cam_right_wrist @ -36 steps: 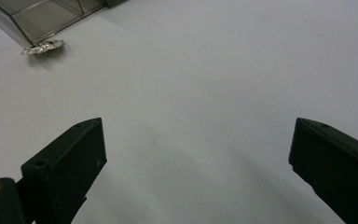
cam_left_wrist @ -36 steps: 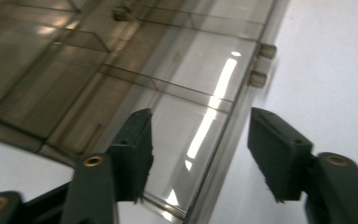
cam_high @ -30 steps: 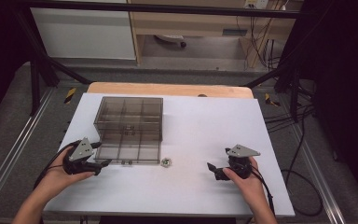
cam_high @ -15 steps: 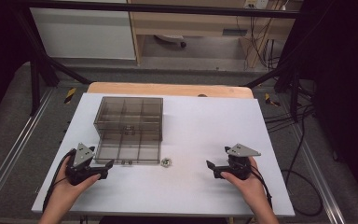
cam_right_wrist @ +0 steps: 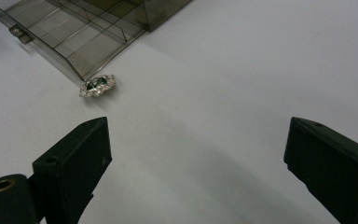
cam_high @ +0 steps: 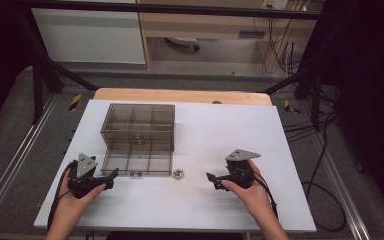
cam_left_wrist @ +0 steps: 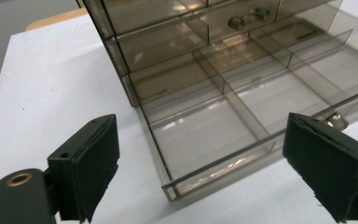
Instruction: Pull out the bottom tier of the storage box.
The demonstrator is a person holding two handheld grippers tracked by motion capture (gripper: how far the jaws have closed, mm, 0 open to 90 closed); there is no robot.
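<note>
Both the left gripper (cam_high: 111, 176) and right gripper (cam_high: 214, 179) have released jaws; a jewelled brooch (cam_high: 178, 173) lies just beside the pulled-out drawer (cam_high: 137, 161), whose handle the left has just let go.

Readable text: none on any surface.
Drawer box (cam_high: 138, 131): smoky clear plastic, no label or brand legible.
Table (cam_high: 240, 125): plain white, no markings.

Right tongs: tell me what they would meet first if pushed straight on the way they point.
Probably the small jewelled piece on the white table, slightly left of the right tongs' line; beyond it, the pulled-out drawer corner. Depth is hard to judge.
</note>
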